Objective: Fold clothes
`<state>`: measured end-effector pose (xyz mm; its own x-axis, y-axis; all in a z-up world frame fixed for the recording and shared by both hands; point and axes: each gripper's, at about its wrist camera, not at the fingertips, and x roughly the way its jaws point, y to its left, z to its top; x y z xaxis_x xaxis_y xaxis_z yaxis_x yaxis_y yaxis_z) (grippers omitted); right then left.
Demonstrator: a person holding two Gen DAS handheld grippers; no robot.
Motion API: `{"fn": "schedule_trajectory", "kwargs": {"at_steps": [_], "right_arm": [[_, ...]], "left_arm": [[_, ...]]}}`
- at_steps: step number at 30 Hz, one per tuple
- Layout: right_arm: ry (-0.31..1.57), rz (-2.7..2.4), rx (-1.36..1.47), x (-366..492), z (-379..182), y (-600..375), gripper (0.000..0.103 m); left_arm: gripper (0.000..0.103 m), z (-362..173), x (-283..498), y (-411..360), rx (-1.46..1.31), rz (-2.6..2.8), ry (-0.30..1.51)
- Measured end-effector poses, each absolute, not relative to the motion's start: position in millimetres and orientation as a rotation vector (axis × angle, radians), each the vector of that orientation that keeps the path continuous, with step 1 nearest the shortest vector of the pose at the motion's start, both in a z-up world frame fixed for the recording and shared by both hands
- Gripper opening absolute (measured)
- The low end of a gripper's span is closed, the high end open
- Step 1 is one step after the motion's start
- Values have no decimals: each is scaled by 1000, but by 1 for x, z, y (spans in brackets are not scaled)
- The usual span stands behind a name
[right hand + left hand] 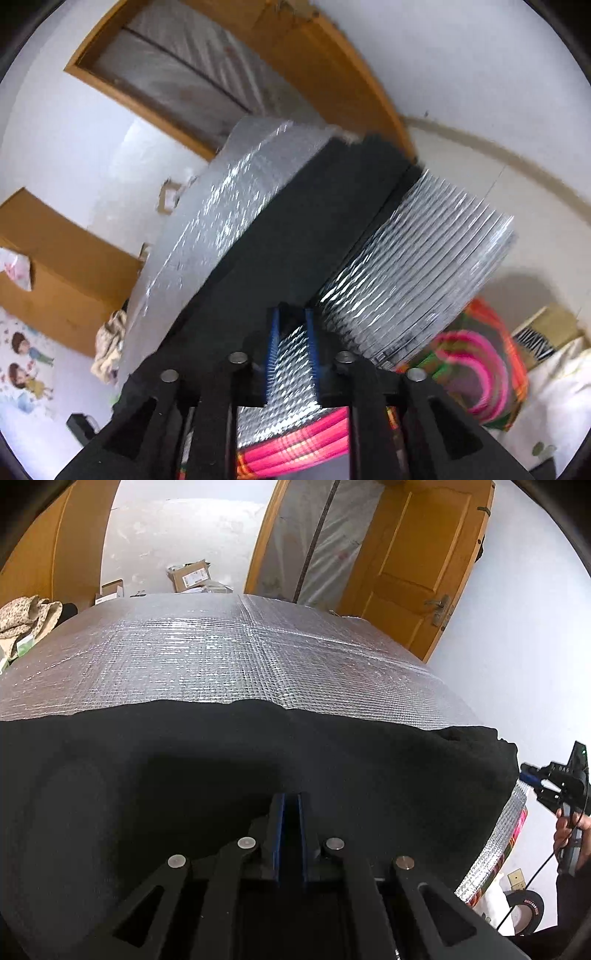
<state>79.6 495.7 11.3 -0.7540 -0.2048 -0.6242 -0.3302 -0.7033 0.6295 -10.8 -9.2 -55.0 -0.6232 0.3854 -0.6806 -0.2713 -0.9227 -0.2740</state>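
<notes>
Seen first from the left wrist camera, a black garment (221, 768) lies spread across the near part of a table covered in silver foil sheet (229, 653). Its long axis runs side to side, and its far edge crosses the foil as a straight dark line. The left gripper (291, 805) sits low over the near middle of the cloth, its blue-padded fingers (279, 830) drawn close together with only a narrow slot between them; whether cloth is pinched there cannot be told, since everything in the slot is black. Far right, beyond the garment's right end, the right gripper (532, 779) is held in the person's right hand (570, 827), just off the cloth's corner.

Next, from the right wrist camera, blurred by motion, the garment (314, 229) stretches directly ahead of the right gripper (291, 332), running away from it along the table's edge. The fingers stand a little apart with foil visible between them, gripping nothing. Judging by this, the right side sits nearer the garment's end, the left its middle.
</notes>
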Motion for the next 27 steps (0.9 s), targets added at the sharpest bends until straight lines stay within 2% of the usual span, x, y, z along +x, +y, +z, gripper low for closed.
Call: {"fn": "schedule_trajectory", "kwargs": {"at_steps": [6, 9, 11, 17, 23, 26, 27], "right_arm": [[1030, 2667, -954, 65, 35, 505, 31], [803, 2722, -911, 47, 49, 521, 32], [716, 2711, -911, 35, 49, 546, 32], [765, 2690, -1128, 6, 19, 586, 35], [614, 2750, -1315, -9, 6, 574, 35], [542, 2778, -1323, -8, 11, 573, 26], [517, 2789, -1325, -7, 14, 573, 19]], "left_arm": [[6, -50, -6, -1, -1087, 2516, -208], [6, -47, -4, 5, -1073, 2503, -183], [6, -46, -4, 7, -1071, 2499, -174], [6, -48, -6, 8, -1076, 2490, -179], [6, -49, -8, 15, -1081, 2475, -158], [6, -50, -9, 15, -1086, 2473, -160], [6, -50, -9, 15, -1089, 2473, -163]]}}
